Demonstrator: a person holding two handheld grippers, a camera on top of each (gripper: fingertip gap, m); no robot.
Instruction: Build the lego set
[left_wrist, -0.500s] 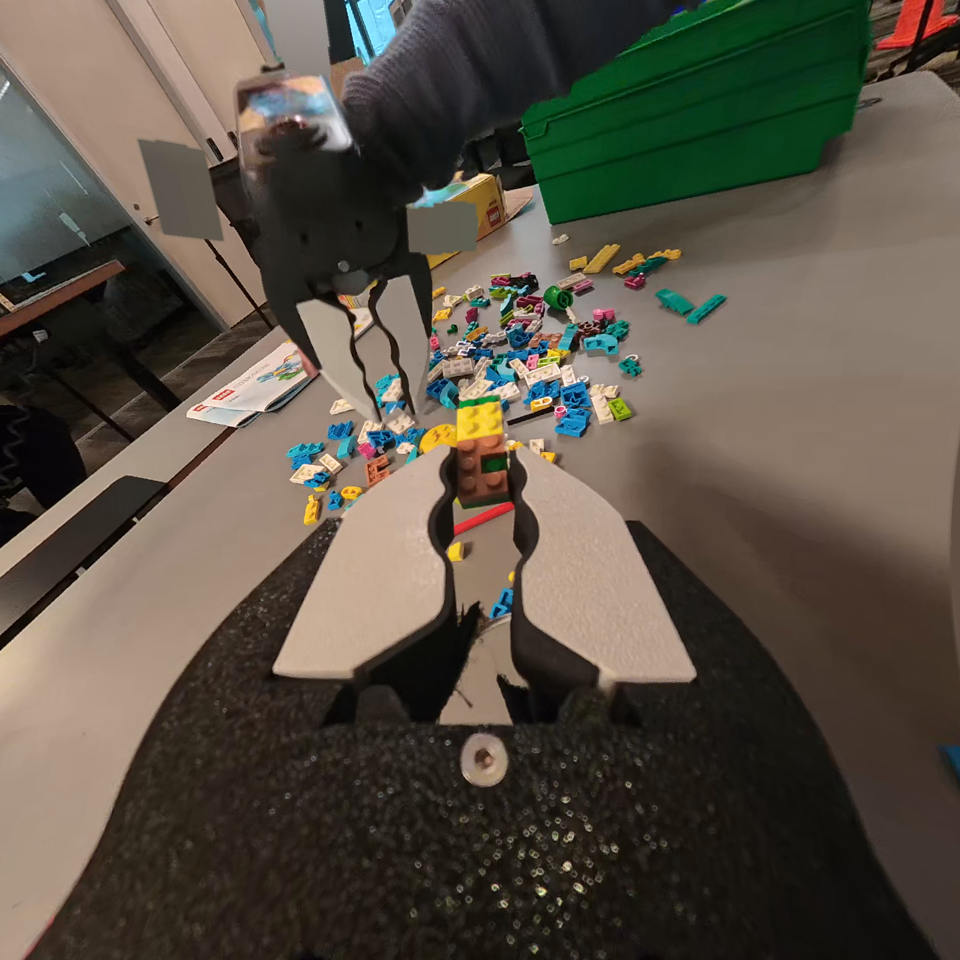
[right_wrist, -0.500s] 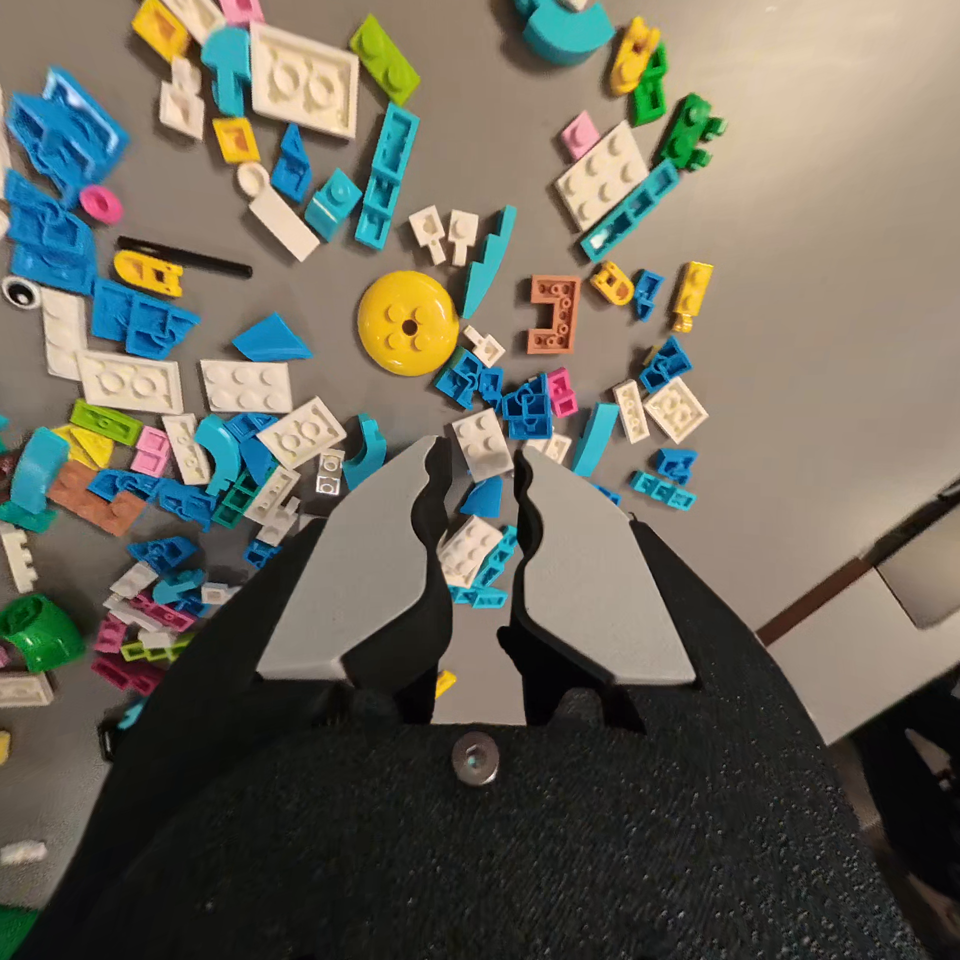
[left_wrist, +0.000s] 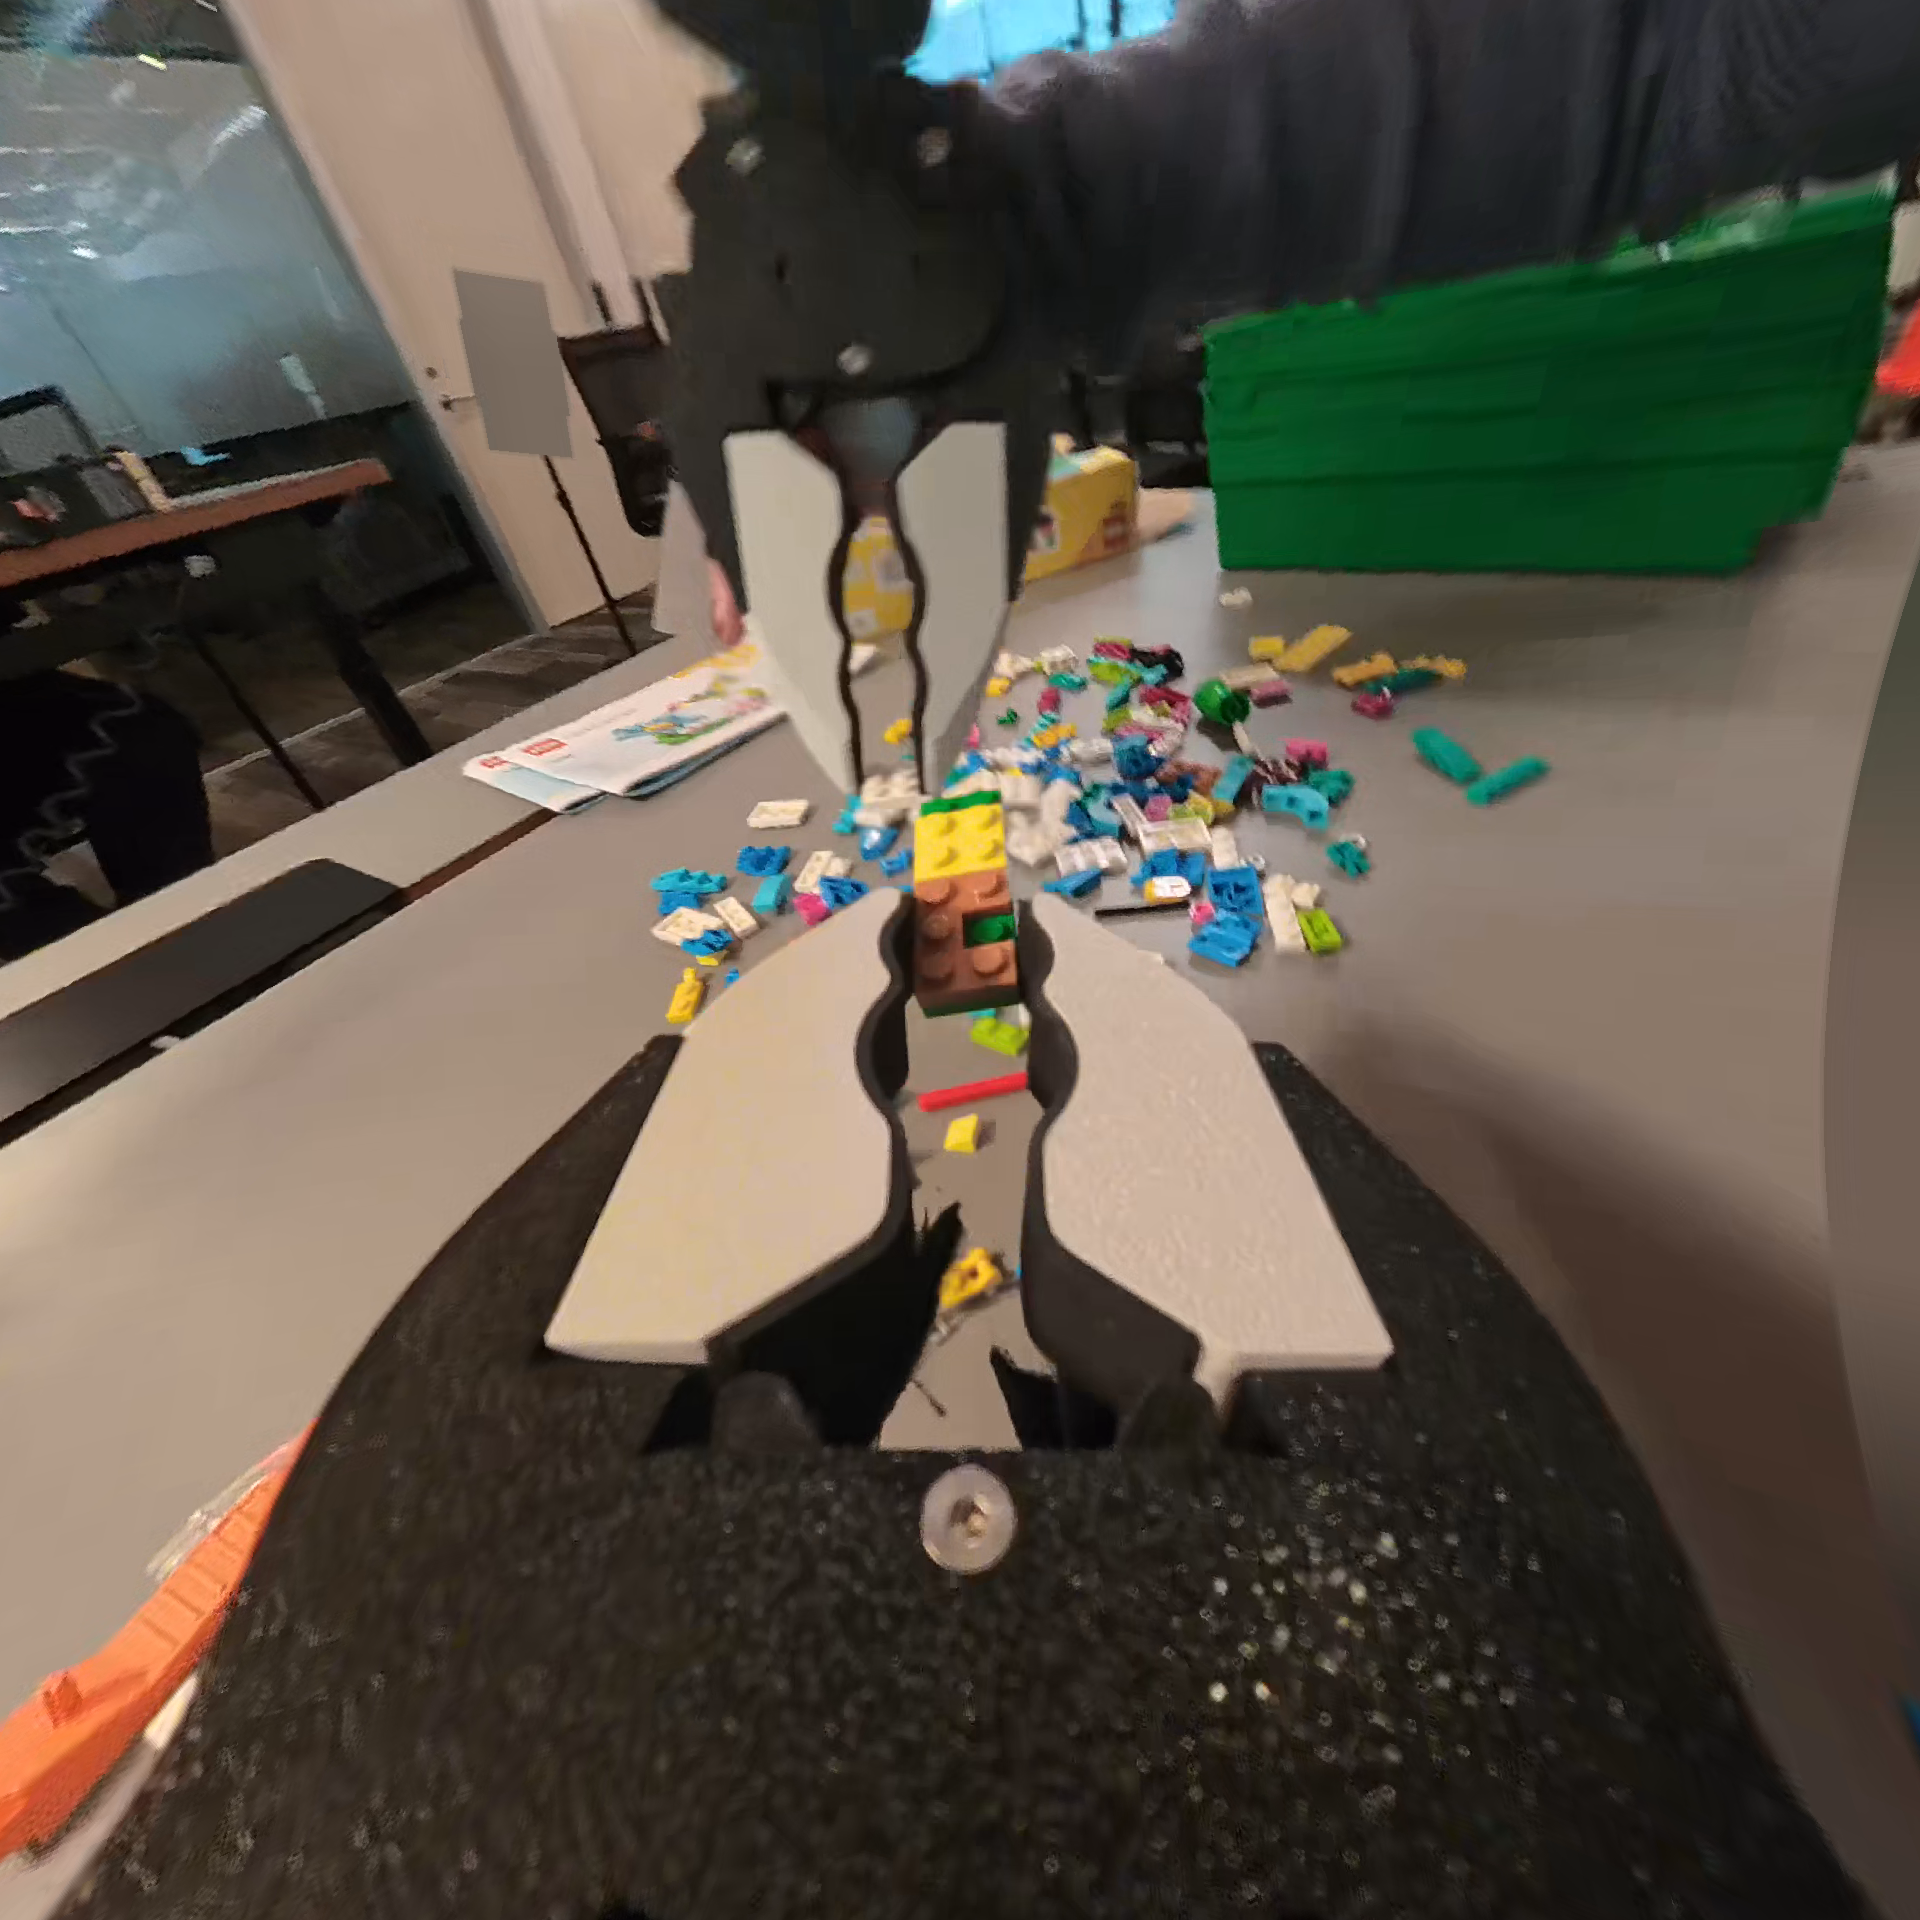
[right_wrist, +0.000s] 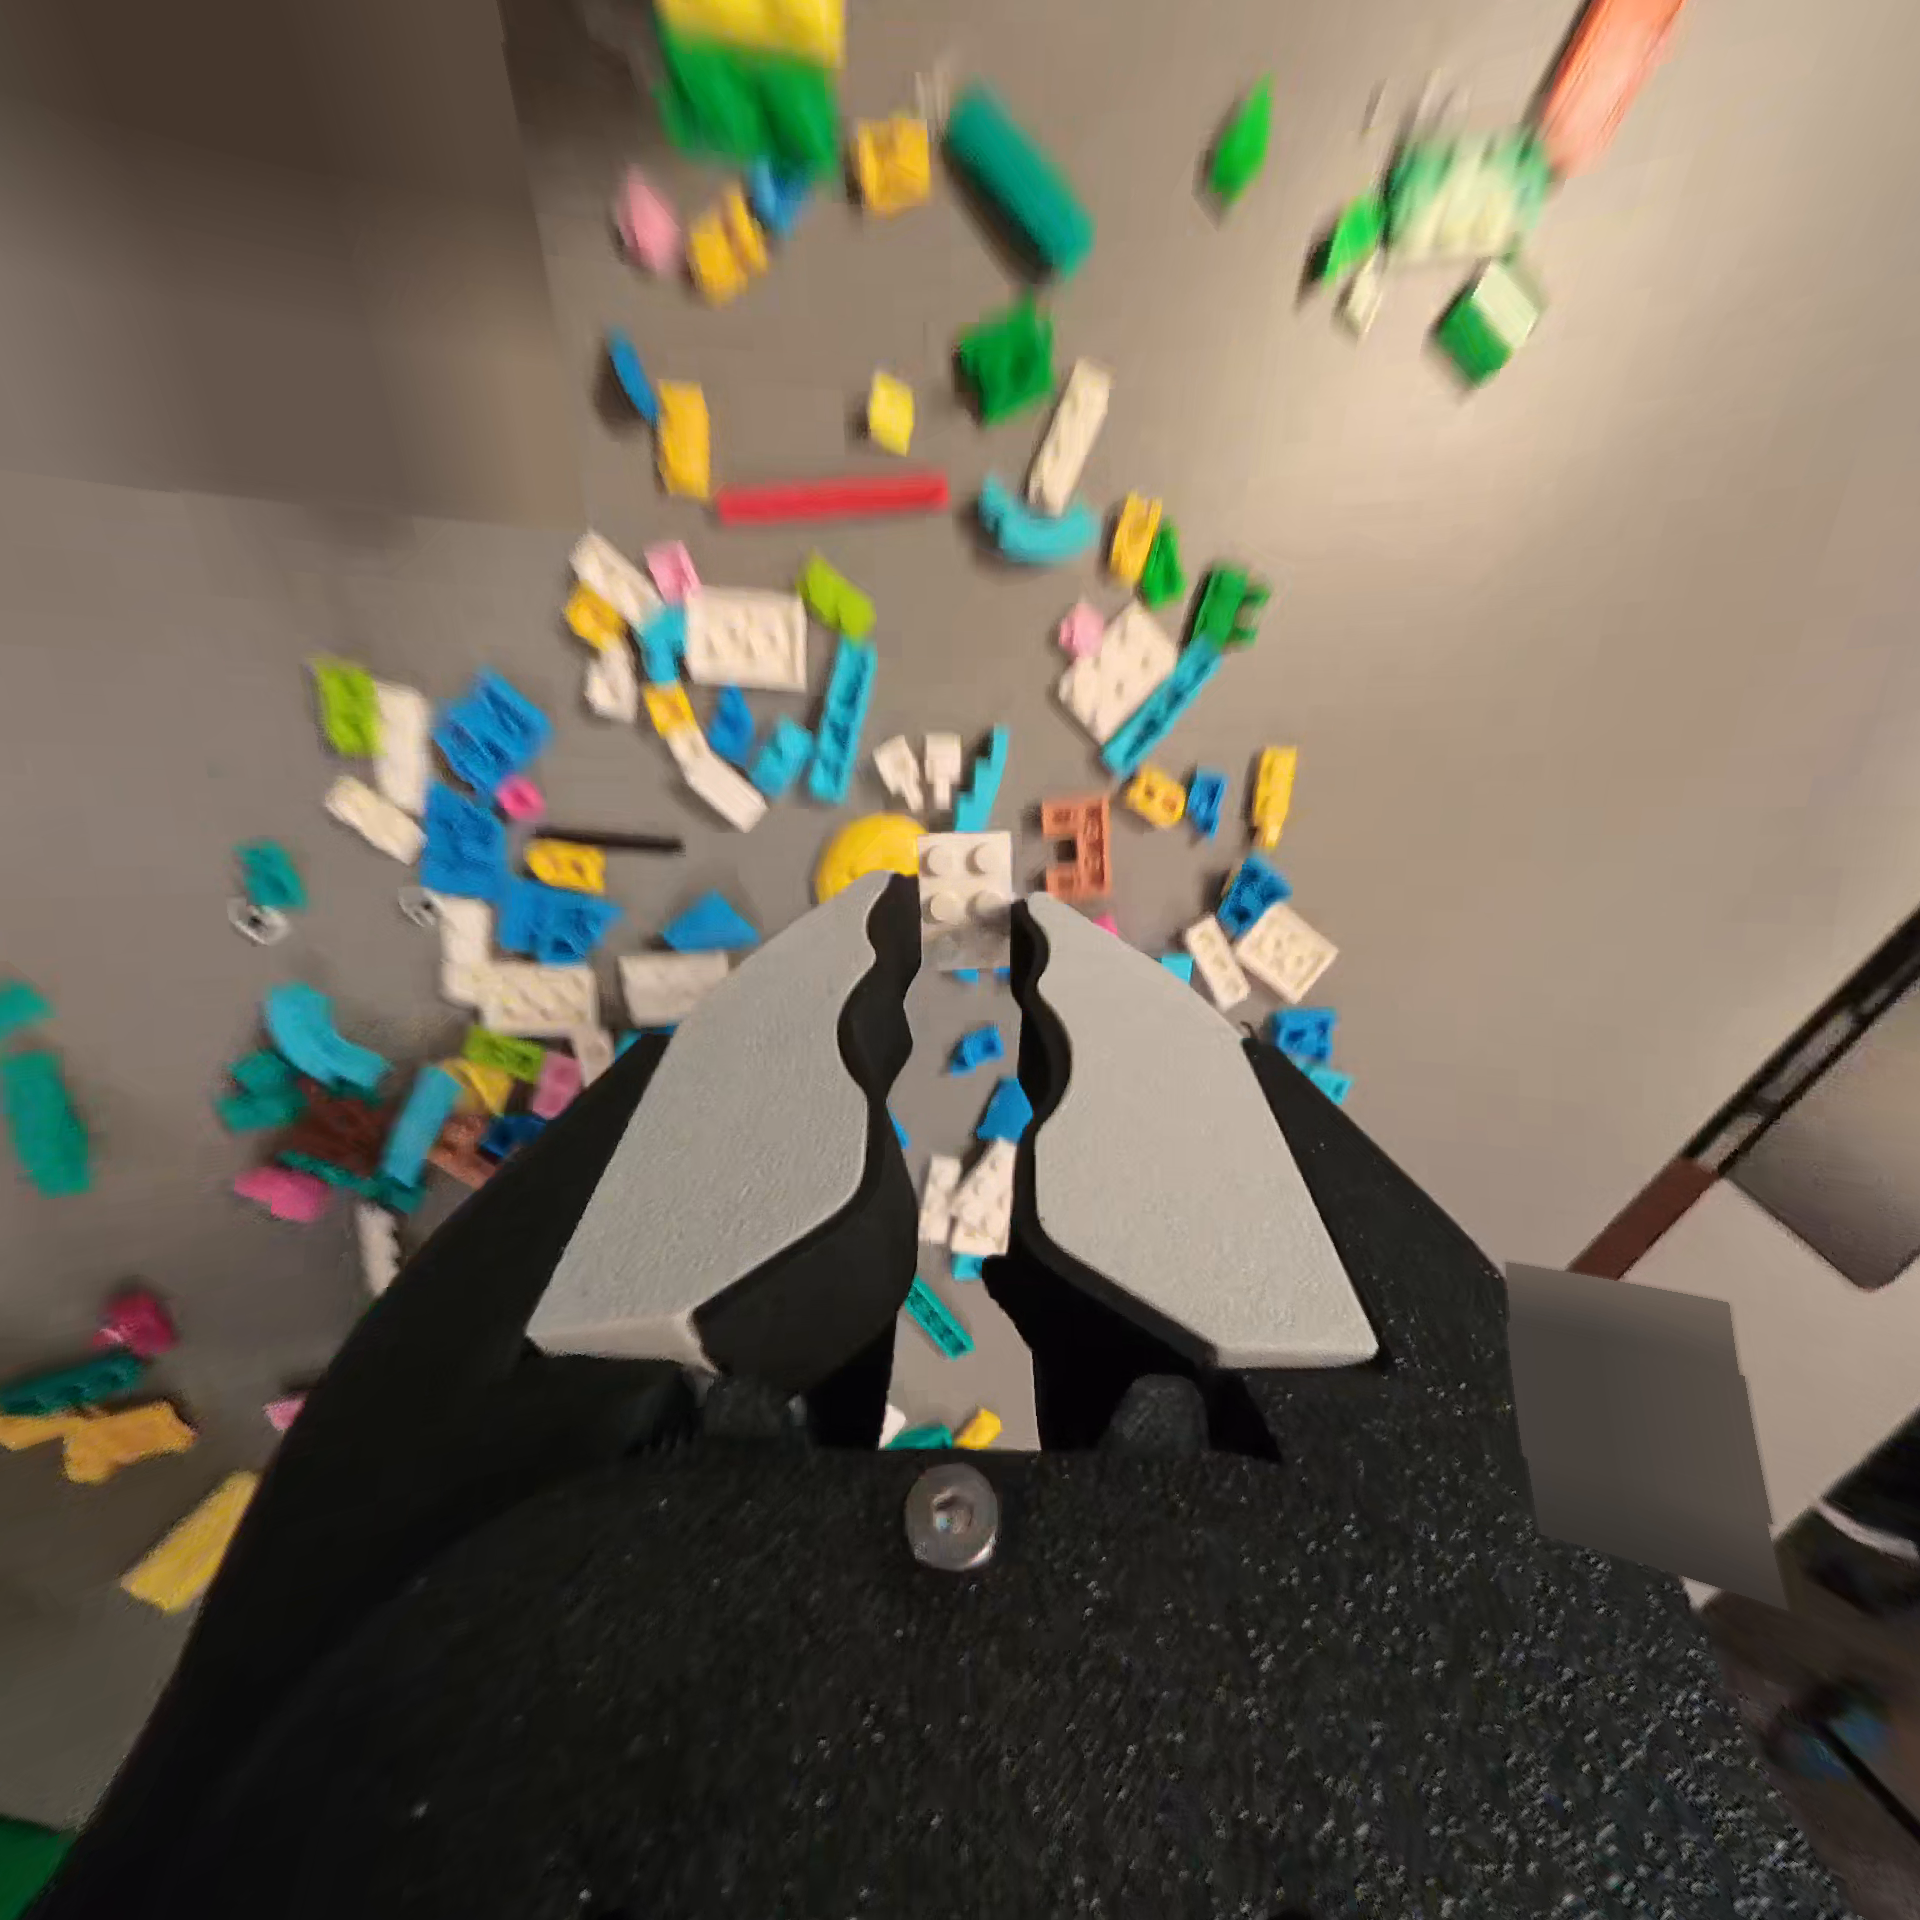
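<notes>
My left gripper (left_wrist: 964, 928) is shut on a small assembly (left_wrist: 961, 894) of brown, yellow and green bricks and holds it above the grey table (left_wrist: 1558, 1039). My right gripper (right_wrist: 961, 906) is shut on a white 2x2 plate (right_wrist: 964, 881) at its fingertips, lifted above the loose pieces. In the left wrist view the right gripper (left_wrist: 888, 764) hangs tips down just beyond the assembly. The assembly also shows, blurred, at the top of the right wrist view (right_wrist: 748, 83).
Loose coloured pieces (left_wrist: 1143, 810) are spread over the table middle, with a red rod (left_wrist: 971, 1091) close by. A green bin (left_wrist: 1507, 436), a yellow box (left_wrist: 1081, 509) and instruction booklets (left_wrist: 634, 743) stand behind. The table edge (right_wrist: 1714, 1143) runs at the right.
My right gripper has closed on the white 2x2 plate and lifted it off the pile. It has moved from the left to just beyond the held assembly. My left gripper has kept its grip.
</notes>
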